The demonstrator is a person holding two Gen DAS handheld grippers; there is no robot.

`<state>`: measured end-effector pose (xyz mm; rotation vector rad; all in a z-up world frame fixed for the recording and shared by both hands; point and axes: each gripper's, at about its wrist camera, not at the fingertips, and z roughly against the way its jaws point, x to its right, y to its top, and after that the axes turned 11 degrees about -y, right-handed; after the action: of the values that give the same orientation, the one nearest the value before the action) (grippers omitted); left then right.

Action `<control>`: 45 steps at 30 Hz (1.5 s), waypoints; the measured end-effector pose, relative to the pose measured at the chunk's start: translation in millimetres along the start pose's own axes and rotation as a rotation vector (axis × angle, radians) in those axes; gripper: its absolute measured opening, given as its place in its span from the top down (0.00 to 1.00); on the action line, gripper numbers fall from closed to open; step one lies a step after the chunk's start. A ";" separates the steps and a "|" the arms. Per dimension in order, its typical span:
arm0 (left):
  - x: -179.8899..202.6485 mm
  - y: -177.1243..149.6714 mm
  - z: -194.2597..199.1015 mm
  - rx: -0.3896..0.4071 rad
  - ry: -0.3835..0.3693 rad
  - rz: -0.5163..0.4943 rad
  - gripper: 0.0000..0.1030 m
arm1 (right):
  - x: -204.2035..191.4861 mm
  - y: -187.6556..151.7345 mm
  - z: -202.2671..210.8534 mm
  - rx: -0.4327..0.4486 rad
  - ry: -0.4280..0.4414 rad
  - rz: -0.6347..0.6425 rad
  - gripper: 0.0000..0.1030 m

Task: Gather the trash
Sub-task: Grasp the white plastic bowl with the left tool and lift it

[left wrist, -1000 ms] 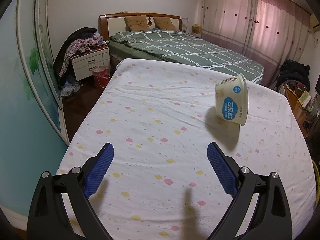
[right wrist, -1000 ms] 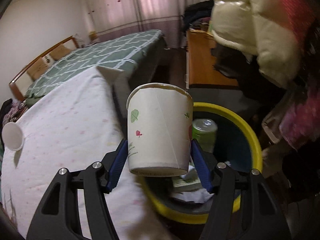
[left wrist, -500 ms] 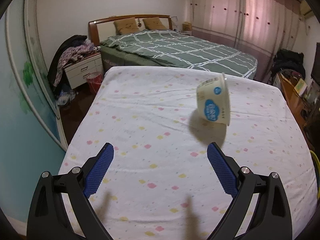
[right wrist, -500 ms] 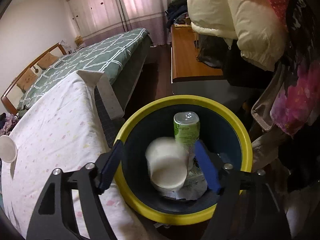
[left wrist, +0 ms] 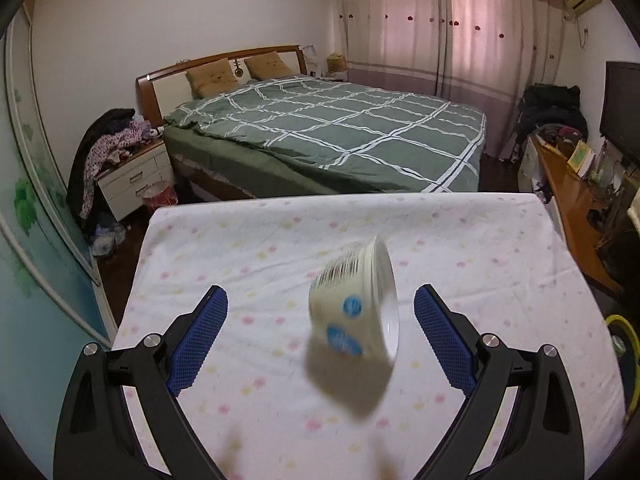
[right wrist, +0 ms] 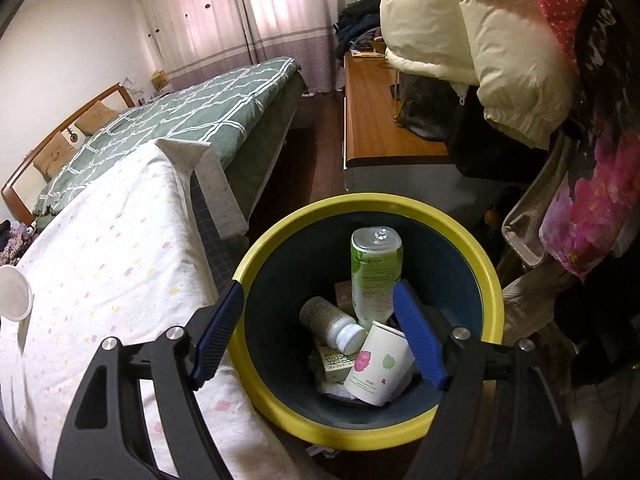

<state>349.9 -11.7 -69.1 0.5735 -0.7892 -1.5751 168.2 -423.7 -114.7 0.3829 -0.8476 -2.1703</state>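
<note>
A cream instant-noodle bowl (left wrist: pixel 352 312) with blue labels lies on its side on the white dotted sheet (left wrist: pixel 280 240). My left gripper (left wrist: pixel 320 295) stands open around the bowl, and neither blue pad touches it. My right gripper (right wrist: pixel 318 292) hangs open and empty over the yellow-rimmed dark bin (right wrist: pixel 360 204). In the bin a paper cup (right wrist: pixel 380 364) with pink and green prints lies among a green bottle (right wrist: pixel 376 272), a small white bottle (right wrist: pixel 332 320) and a carton. The bowl (right wrist: pixel 14 292) also shows at the far left of the right wrist view.
A bed with a green checked cover (left wrist: pixel 340 128) lies beyond the sheeted surface. A wooden desk (right wrist: pixel 384 120) stands behind the bin, with a cream padded coat (right wrist: pixel 460 20) and patterned clothes hanging right above it. The bin's rim (left wrist: pixel 624 328) shows at the sheet's right edge.
The right jaws have opened and the paper cup has dropped from them into the bin. The left gripper has come up to the bowl, which now lies between its fingers.
</note>
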 end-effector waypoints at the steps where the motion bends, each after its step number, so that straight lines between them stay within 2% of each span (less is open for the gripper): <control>1: 1.4 3.9 -8.1 -0.009 0.007 -0.010 0.10 | -0.2 0.1 0.1 0.000 -0.001 0.000 0.29; 5: -5.2 11.8 -34.4 -0.058 0.025 0.003 0.10 | -0.2 0.2 -0.4 -0.004 -0.003 0.001 0.29; 9: -32.9 14.5 -47.4 -0.082 0.073 0.055 0.10 | -0.3 0.7 -2.3 -0.013 -0.005 0.005 0.29; 14: -83.8 11.2 -45.5 -0.077 0.107 0.146 0.10 | -3.3 1.0 -2.0 -0.010 -0.016 0.019 0.29; 17: -98.8 5.6 -37.9 -0.068 0.102 0.167 0.10 | -3.6 1.0 -2.4 -0.011 -0.021 0.019 0.29; 21: -90.0 -4.7 -24.4 -0.068 0.002 0.135 0.10 | -4.2 0.9 -2.4 -0.012 -0.024 0.018 0.29; 23: -80.7 -9.8 -21.3 -0.088 -0.021 0.106 0.10 | -4.7 1.1 -3.3 -0.016 -0.024 0.019 0.29; 26: -74.9 -15.4 -21.3 -0.122 -0.080 0.116 0.10 | -4.4 1.3 -3.3 -0.016 -0.022 0.020 0.29; 34: -66.1 -33.6 -58.2 -0.228 -0.050 0.092 0.10 | -3.9 1.4 -5.6 -0.027 -0.007 0.015 0.29; 36: -67.5 -34.5 -67.7 -0.242 -0.042 0.113 0.10 | -4.1 1.1 -6.5 -0.028 -0.005 0.013 0.29; 45: -73.3 -13.4 -94.1 -0.163 0.020 0.168 0.10 | -5.4 0.9 -9.2 -0.043 0.012 0.008 0.29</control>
<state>422.8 45.5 -145.4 0.3940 -0.6690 -1.4607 177.0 -424.2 -120.8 0.3695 -0.7932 -2.1727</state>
